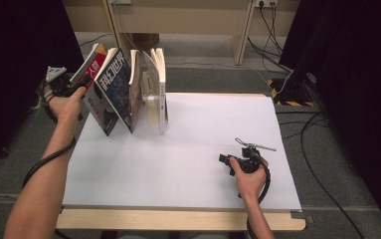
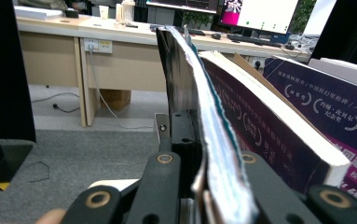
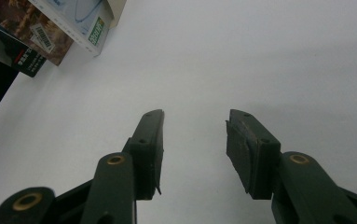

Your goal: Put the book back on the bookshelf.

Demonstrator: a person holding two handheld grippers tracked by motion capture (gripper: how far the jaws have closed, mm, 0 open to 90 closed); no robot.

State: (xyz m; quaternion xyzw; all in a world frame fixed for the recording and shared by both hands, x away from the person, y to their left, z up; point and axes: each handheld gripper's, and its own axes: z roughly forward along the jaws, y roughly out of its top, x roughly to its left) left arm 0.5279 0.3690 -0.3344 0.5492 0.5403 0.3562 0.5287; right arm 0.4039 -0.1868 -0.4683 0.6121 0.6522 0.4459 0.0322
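The left gripper [image 2: 199, 154] clamps a thin magazine [image 2: 190, 93] at the row's left end, near the table's [image 1: 203, 149] far-left edge. Its lower edge is hidden, perhaps lifted. The right gripper [image 3: 195, 135] gapes over bare tabletop.

The high view looks down on the whole desk [image 1: 188, 164]; both gripper views sit very close, sharing the books [image 1: 123, 89] at upper left.
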